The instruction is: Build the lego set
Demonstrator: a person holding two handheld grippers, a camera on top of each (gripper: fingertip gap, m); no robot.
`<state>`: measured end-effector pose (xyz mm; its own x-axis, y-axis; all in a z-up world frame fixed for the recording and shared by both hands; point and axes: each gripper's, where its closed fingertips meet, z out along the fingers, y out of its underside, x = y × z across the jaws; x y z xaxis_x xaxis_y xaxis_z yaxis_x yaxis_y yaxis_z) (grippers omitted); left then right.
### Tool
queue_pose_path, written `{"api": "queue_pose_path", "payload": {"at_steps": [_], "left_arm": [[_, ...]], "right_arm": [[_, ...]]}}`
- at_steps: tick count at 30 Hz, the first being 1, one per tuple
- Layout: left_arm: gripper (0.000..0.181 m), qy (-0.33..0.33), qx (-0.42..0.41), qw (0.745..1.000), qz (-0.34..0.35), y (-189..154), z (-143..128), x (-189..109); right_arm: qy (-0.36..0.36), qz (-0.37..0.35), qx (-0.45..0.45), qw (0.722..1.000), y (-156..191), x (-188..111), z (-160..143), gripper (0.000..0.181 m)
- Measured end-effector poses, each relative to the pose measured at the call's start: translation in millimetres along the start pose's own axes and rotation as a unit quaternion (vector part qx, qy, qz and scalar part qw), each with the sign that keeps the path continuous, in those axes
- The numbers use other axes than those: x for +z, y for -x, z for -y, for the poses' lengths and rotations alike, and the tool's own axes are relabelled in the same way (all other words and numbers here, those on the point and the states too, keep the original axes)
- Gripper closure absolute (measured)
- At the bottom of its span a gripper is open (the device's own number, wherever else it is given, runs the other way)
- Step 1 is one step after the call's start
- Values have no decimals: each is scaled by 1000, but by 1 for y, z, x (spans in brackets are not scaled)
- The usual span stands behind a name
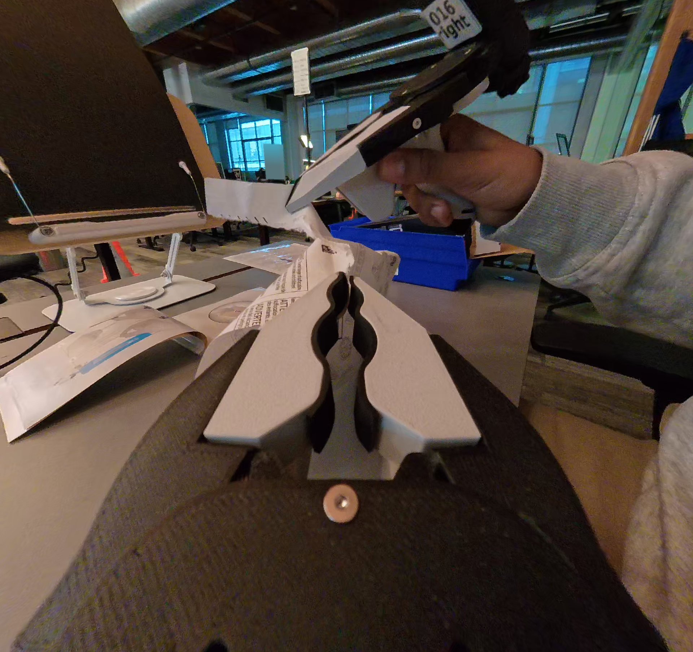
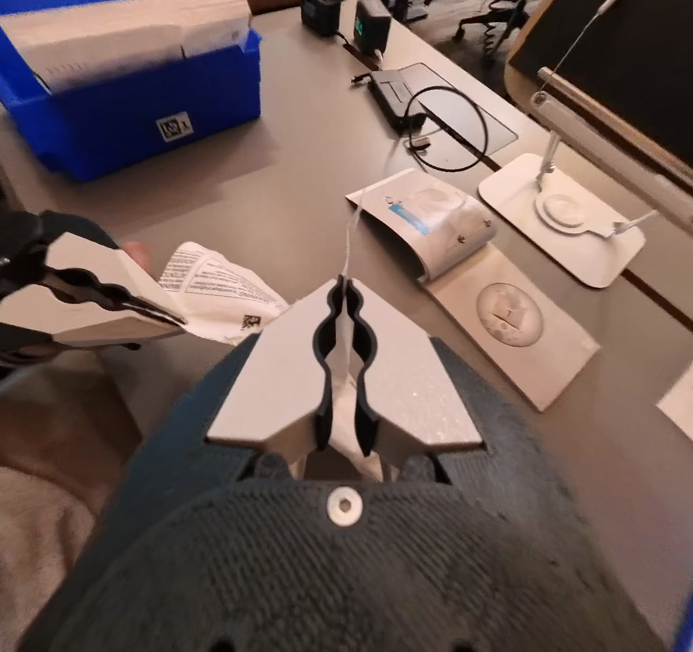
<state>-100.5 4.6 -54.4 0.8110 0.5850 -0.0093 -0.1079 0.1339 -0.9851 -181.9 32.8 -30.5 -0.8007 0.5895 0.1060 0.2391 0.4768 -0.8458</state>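
Both hand-held grippers (image 1: 347, 281) (image 2: 344, 283) pinch paper bag (image 2: 225, 296) aloft.

Printed paper bag (image 2: 221, 293); tagged right gripper (image 1: 300, 199).

The paper bag (image 2: 221, 296) hangs above the table (image 2: 300, 184), between the left gripper (image 2: 180, 321) on its left and the right gripper (image 2: 343, 281) on its right. Behind them a bin (image 2: 131, 109) stands on the table with what seems a box (image 2: 123, 34) in it. To the right lie two booklets (image 2: 517, 334), one partly on the other, and a stand (image 2: 562, 218) lies behind them.
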Motion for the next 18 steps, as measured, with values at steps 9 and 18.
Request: {"api": "queue_pose_path", "payload": {"at_steps": [9,18], "left_arm": [[175,-60,-8,996,59,24,13,-13],[142,-51,-3,997,65,42,27,-22]], "right_arm": [[-37,81,27,996,31,-1,2,178],[-37,130,55,989,41,-2,3,176]]}}
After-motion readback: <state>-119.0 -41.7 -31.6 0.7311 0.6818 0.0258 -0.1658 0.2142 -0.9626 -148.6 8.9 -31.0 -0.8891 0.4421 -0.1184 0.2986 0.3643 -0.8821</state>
